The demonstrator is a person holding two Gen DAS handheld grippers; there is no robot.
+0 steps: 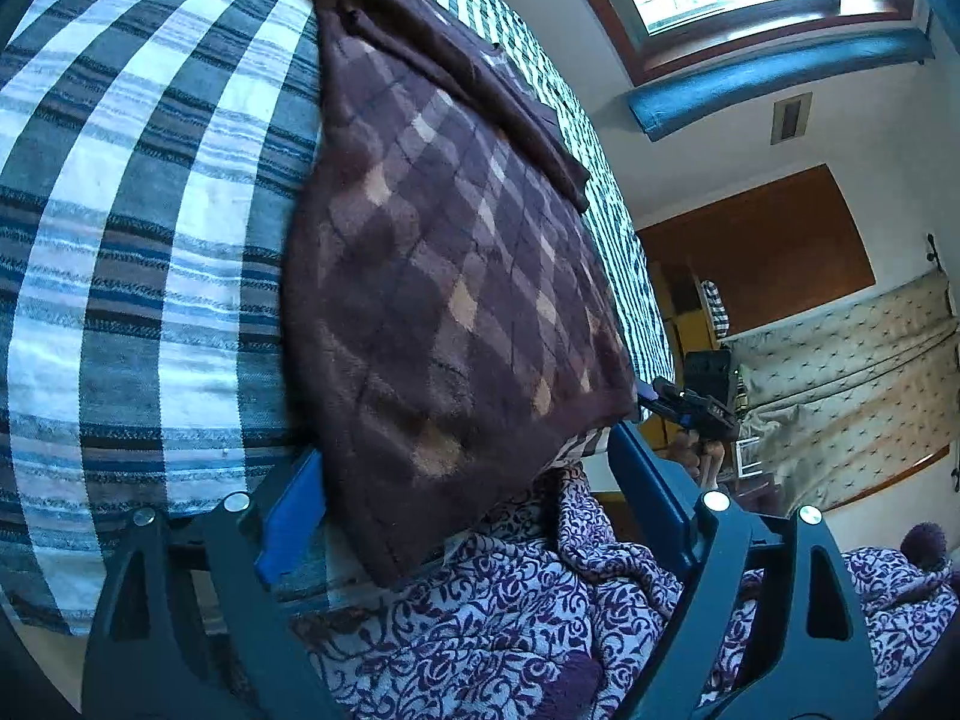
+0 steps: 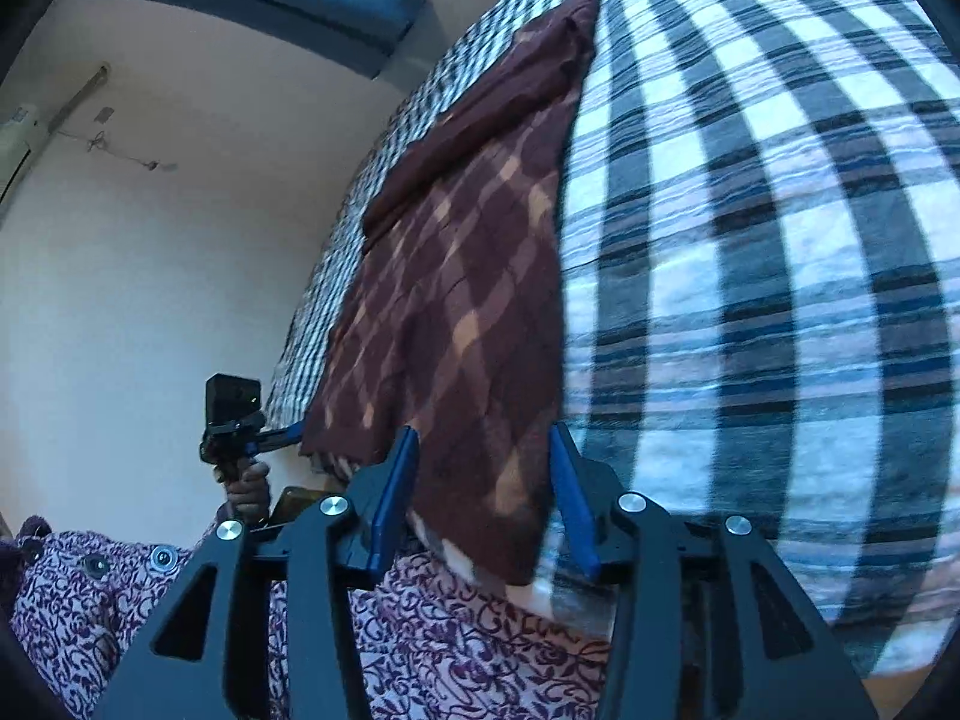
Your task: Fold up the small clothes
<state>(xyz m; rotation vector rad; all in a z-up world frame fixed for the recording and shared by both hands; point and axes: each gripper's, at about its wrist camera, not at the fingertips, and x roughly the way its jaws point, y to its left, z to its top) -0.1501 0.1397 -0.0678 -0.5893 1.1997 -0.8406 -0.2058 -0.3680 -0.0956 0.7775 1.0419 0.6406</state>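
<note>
- Brown check garment (image 1: 456, 276) lies flat on the checked bedspread (image 1: 150, 252), already folded narrow, with a plain dark brown sleeve (image 1: 474, 90) laid across its far end.
- Its near hem sits at the edge of the bed, next to your patterned purple clothing (image 1: 540, 618).
- Your left gripper (image 1: 468, 480) is wide open. One near corner of the garment lies between the blue fingers (image 1: 294, 516), with a clear gap on each side. No pad contact visible.
- From the left wrist view, your right gripper (image 1: 690, 405) is at the other near corner, tips just at the hem. Your hand (image 1: 699, 456) is on its grip below.
- Your right gripper (image 2: 486, 498) is partly open. The garment (image 2: 462, 312) corner lies between its fingers (image 2: 393, 498), which straddle the cloth without pinching it. The left pad runs close alongside the fabric; the right pad stands clear of the cloth edge, over the bedspread (image 2: 780, 300).
- From the right wrist view, your left gripper (image 2: 282, 435) has its blue tips at the far corner of the same hem; whether they touch the cloth there, can't tell. Your hand (image 2: 246, 489) holds the handle under it.
- Both grippers point down at a slant onto the near hem, one per corner.
- Neither gripper has hold of anything.
- Sleeve (image 2: 480, 114) shows again in the right wrist view, lying diagonally over the garment's upper part.
</note>
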